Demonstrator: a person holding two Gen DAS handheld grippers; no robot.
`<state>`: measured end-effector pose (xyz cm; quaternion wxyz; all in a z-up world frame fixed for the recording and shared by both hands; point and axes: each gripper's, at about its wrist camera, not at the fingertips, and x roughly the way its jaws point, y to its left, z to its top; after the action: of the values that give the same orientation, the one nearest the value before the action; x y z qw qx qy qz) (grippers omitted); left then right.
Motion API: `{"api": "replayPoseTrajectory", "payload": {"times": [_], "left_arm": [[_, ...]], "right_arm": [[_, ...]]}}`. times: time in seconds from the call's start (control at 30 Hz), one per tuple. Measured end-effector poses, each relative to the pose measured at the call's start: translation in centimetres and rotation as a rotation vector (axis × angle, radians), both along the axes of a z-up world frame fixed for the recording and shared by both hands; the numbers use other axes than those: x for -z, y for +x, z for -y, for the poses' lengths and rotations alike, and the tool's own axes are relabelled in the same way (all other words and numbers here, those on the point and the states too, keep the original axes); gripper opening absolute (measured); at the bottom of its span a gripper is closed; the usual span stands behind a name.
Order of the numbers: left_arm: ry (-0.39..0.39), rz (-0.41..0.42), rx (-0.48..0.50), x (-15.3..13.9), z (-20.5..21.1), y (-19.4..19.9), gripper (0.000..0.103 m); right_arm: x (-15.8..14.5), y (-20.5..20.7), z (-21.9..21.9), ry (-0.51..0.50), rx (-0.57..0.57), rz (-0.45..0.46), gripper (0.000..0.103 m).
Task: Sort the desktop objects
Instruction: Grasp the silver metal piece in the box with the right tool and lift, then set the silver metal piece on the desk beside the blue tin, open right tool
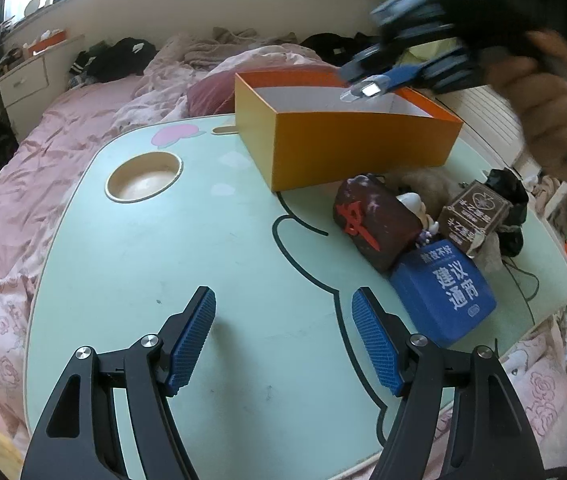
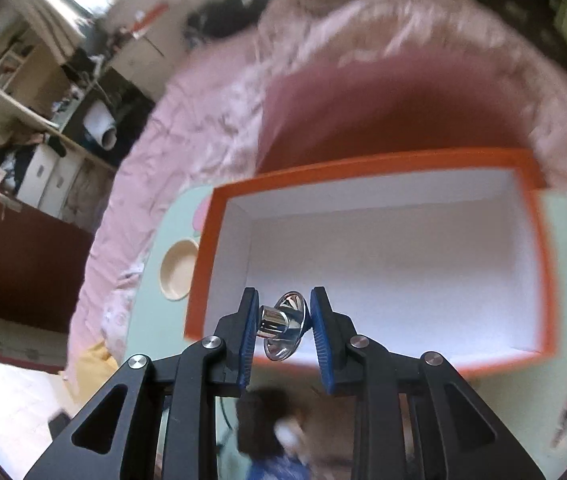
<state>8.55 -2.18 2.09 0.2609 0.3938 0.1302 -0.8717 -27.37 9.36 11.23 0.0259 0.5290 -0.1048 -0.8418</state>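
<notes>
On the far left of our green table [image 1: 203, 240] sits the round cup hole [image 1: 144, 178], with bare tabletop around it. Our left gripper [image 1: 283, 344] hovers low over the near edge, its blue pads [image 1: 193, 340] spread wide with nothing between them.

Moving right, the orange box [image 1: 347, 148] stands at the far side, white inside and, as far as we can see, with nothing in it yet. Above its near rim our right gripper [image 2: 283, 328] pinches a small shiny metal knob [image 2: 283, 326] — a flared, mirror-bright piece caught between the two pads.

Further right, near the table's right edge, the unsorted pile waits: a dark red pouch [image 1: 375, 224], a blue box [image 1: 443, 292], a brown carton [image 1: 473, 212] and some black cord [image 1: 511, 204].

The risk here, we judge, is the grip itself — the knob is smooth and seems held only by its narrow ends, so it could twist or slip out. Let go too early, over the rim, it may bounce off the edge onto the table or the bed [image 1: 43, 168].
</notes>
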Motion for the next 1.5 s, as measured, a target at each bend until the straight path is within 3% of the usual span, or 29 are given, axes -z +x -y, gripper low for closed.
{"api": "replayPoseTrajectory", "payload": {"times": [0.13, 0.27, 0.37, 0.5, 0.6, 0.67, 0.77, 0.83, 0.9, 1.0, 1.1, 1.2, 1.23, 1.27, 1.33, 1.37, 1.5], "left_arm": [[-0.007, 0.002, 0.028, 0.0, -0.8, 0.3, 0.071], [-0.053, 0.009, 0.076, -0.3, -2.2, 0.4, 0.071], [-0.05, 0.019, 0.142, -0.3, -3.7, 0.2, 0.071], [-0.022, 0.056, 0.186, 0.0, -5.3, -0.9, 0.071], [-0.037, 0.082, 0.203, 0.6, -6.0, -1.8, 0.071], [-0.067, 0.08, 0.203, 0.7, -6.4, -2.2, 0.072], [-0.055, 0.06, 0.187, 0.8, -5.9, -2.7, 0.072], [-0.056, 0.055, 0.164, 0.7, -5.6, -2.7, 0.072], [-0.052, 0.043, 0.171, 0.7, -5.8, -2.2, 0.072], [-0.077, 0.017, 0.202, 0.4, -6.5, -1.3, 0.072], [-0.12, 0.043, 0.231, 1.0, -7.3, -1.4, 0.073], [-0.128, 0.037, 0.236, 1.2, -7.4, -1.8, 0.083], [-0.119, 0.036, 0.236, 1.4, -7.3, -2.0, 0.089], [-0.094, 0.031, 0.243, 1.6, -6.8, -2.3, 0.101], [-0.08, 0.007, 0.261, 1.9, -6.0, -2.3, 0.103], [-0.085, 0.005, 0.263, 2.0, -6.0, -2.3, 0.103], [-0.09, -0.002, 0.264, 2.0, -6.0, -2.3, 0.103]], "right_arm": [[-2.2, 6.8, -1.2, 0.067, -0.018, -0.108, 0.025], [-0.8, 14.6, -3.9, 0.058, 0.013, -0.167, 0.025], [0.6, 19.4, -5.4, 0.022, -0.011, -0.157, 0.025], [5.0, 21.5, -4.6, 0.189, -0.005, -0.114, 0.027], [5.5, 21.9, -4.4, 0.195, -0.019, -0.18, 0.027], [5.5, 21.4, -3.5, 0.273, -0.019, -0.243, 0.027], [6.2, 20.9, -1.6, 0.412, -0.024, -0.314, 0.027], [6.3, 21.5, -1.1, 0.423, -0.045, -0.365, 0.033], [6.1, 22.9, -0.4, 0.451, -0.062, -0.425, 0.065], [5.6, 25.2, 0.3, 0.538, -0.062, -0.528, 0.083], [6.9, 26.6, 0.6, 0.628, -0.052, -0.539, 0.087], [9.2, 26.7, 0.5, 0.667, -0.076, -0.48, 0.089], [9.2, 27.0, -0.2, 0.628, -0.05, -0.507, 0.092], [9.2, 26.8, -0.9, 0.589, -0.037, -0.498, 0.098], [9.3, 25.8, -3.6, 0.416, -0.026, -0.452, 0.102], [9.2, 25.8, -4.5, 0.38, -0.013, -0.468, 0.103], [10.0, 25.5, -5.2, 0.421, 0.024, -0.477, 0.103]]}}
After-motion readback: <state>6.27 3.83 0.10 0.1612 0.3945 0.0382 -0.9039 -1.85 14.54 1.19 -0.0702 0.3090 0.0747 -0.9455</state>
